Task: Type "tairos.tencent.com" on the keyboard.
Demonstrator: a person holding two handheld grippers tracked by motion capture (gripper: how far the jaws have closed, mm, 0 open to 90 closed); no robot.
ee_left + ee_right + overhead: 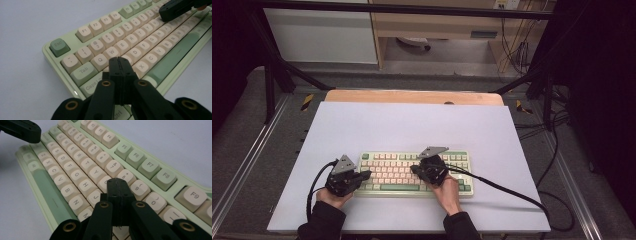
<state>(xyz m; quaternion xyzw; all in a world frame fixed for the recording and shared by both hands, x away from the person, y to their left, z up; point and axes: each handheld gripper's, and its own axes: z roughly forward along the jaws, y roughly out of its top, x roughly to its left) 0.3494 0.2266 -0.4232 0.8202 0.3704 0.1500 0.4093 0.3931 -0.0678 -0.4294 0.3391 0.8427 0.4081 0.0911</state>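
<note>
From above, the keyboard (414,172) lies near the front of the white mat (412,125), the left gripper (366,174) and right gripper (414,169) over its keys. The left gripper view shows closed, empty jaws above the A key (130,59) — the right gripper view shows the same near the I key (104,183).

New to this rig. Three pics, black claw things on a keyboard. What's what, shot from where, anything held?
No robot here: a person holds a two-jaw tool in each hand. The high view looks down on the table: left gripper and right gripper both sit over a green and cream keyboard on a pale mat. The other two pictures come from cameras riding on each gripper, looking along its own black jaws. Both pairs of jaws are shut with nothing between them. The left tip is near the A and S keys, the right near J and K, as if to press keys.
</note>
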